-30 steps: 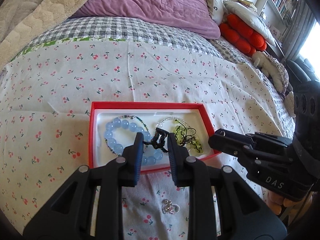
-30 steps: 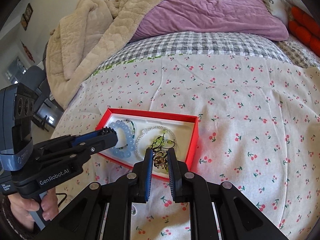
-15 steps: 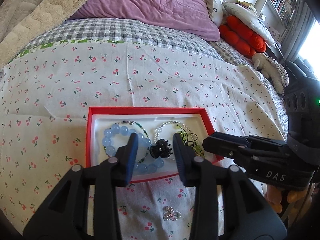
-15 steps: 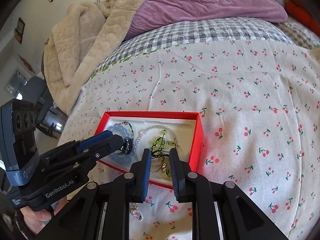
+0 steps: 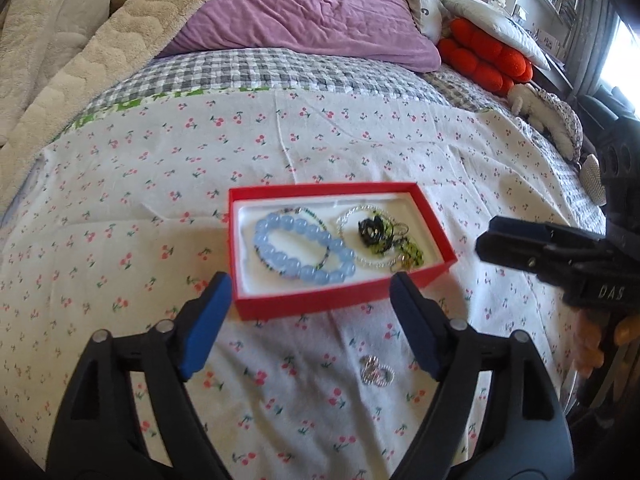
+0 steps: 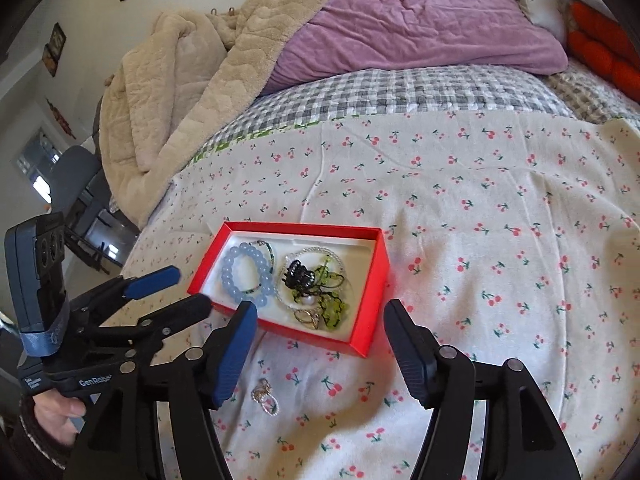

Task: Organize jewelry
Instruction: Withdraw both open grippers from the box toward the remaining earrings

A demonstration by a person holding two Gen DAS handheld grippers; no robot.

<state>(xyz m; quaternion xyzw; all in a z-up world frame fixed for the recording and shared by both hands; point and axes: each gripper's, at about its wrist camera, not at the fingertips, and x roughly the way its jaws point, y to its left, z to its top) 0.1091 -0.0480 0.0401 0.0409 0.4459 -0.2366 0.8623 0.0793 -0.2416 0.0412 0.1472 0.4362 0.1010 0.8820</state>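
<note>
A red box point(image 5: 340, 300) point(image 6: 370, 276) with a white lining lies on the cherry-print sheet. Inside are a blue bead bracelet point(image 5: 288, 268) point(image 6: 234, 284), a black claw clip point(image 5: 370, 230) point(image 6: 298, 276), a silver bead strand and green bead pieces point(image 5: 414, 256) point(image 6: 334, 308). A small silver piece point(image 5: 376, 374) point(image 6: 264, 396) lies on the sheet in front of the box. My left gripper point(image 5: 310, 282) point(image 6: 190, 288) hovers at the box's near edge, jaws opening, nothing held. My right gripper point(image 6: 320, 312) hovers near the box's front corner, jaws opening too, holding nothing.
A beige blanket point(image 6: 192, 80) and a purple duvet point(image 5: 312, 12) are heaped at the far end of the bed. Orange cushions point(image 5: 484, 56) lie at the far right. The bed's edge drops off to the left of the box, with a chair point(image 6: 80, 184) beyond.
Both grippers have opened and drawn back from the box. The left one let go of the black clip, the right one of a small piece; both now lie in the box.
</note>
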